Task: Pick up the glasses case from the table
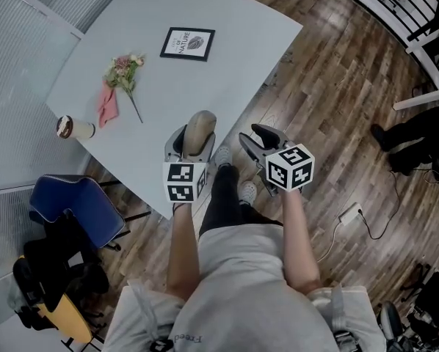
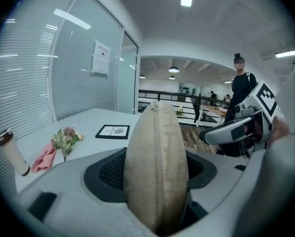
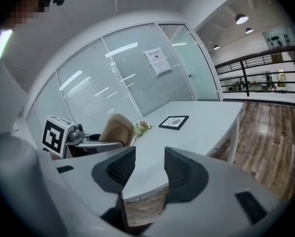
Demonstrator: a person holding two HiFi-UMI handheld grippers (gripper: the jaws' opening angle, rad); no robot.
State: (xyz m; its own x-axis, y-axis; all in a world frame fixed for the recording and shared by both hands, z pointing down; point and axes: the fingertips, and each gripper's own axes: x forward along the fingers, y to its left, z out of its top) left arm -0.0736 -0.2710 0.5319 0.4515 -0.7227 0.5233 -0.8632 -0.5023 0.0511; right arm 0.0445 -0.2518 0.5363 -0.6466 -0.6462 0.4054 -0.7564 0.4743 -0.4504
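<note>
A beige fabric glasses case (image 1: pixel 202 125) stands on end between the jaws of my left gripper (image 1: pixel 196 134), lifted over the near edge of the grey table (image 1: pixel 234 57). In the left gripper view the case (image 2: pixel 157 132) fills the gap, and both dark pads of the left gripper (image 2: pixel 155 171) press on its sides. My right gripper (image 1: pixel 258 137) hovers just to the right, off the table's edge, open with nothing between its jaws. From the right gripper view (image 3: pixel 146 169) the case (image 3: pixel 117 128) shows at the left, held in the other gripper.
On the table lie a black-framed picture (image 1: pixel 188 43), a small bunch of flowers (image 1: pixel 125 70), a pink cloth (image 1: pixel 106 103) and a lidded cup (image 1: pixel 74 127). A blue chair (image 1: pixel 76 207) stands at the near left. A person (image 2: pixel 241 85) stands by a railing beyond.
</note>
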